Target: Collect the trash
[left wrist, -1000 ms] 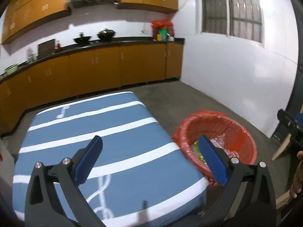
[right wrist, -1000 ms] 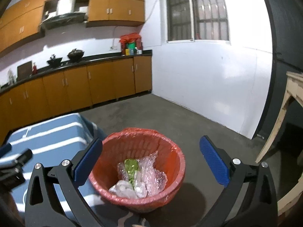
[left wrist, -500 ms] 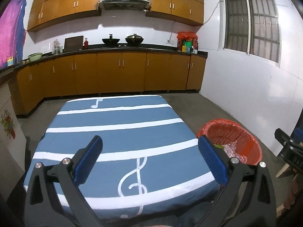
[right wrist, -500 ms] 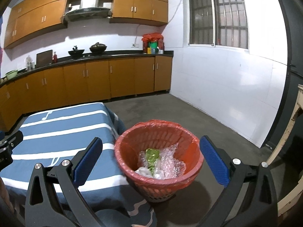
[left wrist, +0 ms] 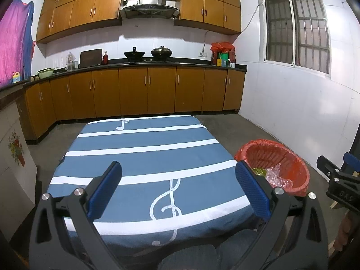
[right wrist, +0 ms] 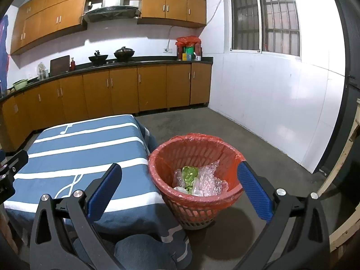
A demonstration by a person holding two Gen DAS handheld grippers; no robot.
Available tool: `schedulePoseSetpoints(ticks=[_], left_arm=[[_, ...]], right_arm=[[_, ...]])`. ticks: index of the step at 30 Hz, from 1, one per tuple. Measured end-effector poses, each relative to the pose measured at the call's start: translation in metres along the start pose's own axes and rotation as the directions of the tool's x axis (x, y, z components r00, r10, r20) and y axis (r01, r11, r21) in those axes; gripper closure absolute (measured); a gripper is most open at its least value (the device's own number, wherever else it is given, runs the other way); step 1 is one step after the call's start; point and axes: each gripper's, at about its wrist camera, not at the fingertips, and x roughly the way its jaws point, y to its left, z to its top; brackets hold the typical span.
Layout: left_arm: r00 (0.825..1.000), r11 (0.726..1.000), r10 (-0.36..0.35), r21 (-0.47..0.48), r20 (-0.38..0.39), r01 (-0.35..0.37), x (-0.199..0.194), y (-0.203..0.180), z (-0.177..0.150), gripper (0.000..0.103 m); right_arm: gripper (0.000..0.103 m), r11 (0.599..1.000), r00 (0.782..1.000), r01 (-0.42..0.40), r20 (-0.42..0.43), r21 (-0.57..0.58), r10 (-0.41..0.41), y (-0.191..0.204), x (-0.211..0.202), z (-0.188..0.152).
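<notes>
Both views have swung level — left claw (left wrist: pixel 178 187), right claw (right wrist: pixel 180 185) released; basket (right wrist: pixel 195 199) upright.

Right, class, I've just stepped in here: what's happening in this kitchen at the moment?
A person is collecting trash with a two-finger gripper in each hand. The left gripper and right gripper are both open and hold nothing. No trash shows on the blue striped tablecloth. Beside the table, the red bin on the floor already holds bubble wrap and a green wrapper. From what shows, the collecting looks done.
</notes>
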Motion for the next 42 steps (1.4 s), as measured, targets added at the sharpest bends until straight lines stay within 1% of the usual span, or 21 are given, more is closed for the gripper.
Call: schedulePoseSetpoints(ticks=[8,14,26,31,42], left_arm=[[1.000,1.000,-0.003,-0.002,0.000,0.003,-0.008,-0.001,-0.005,0.004],[1.000,1.000,-0.004,0.001,0.001,0.004,-0.017,-0.003,-0.013,0.004],[1.000,1.000,-0.003,0.005,-0.005,0.003,-0.025,-0.006,-0.018,0.004],[1.000,1.000,0.004,0.006,-0.002,-0.004,-0.029,-0.007,-0.021,0.004],[1.000,1.000,0.016,0.001,-0.006,-0.016,-0.033,-0.005,-0.024,0.004]], right_arm=[[0.002,1.000,1.000,-0.007,0.001,-0.008,0.007,0.004,-0.011,-0.005],[0.002,1.000,1.000,-0.005,0.000,-0.008,0.005,0.005,-0.011,-0.006],[0.002,1.000,1.000,0.012,-0.025,-0.004,-0.012,0.000,-0.022,-0.024],[0.002,1.000,0.999,0.024,-0.023,-0.007,-0.024,-0.001,-0.024,-0.023],[0.002,1.000,0.999,0.021,-0.036,-0.010,-0.021,-0.001,-0.022,-0.024]])
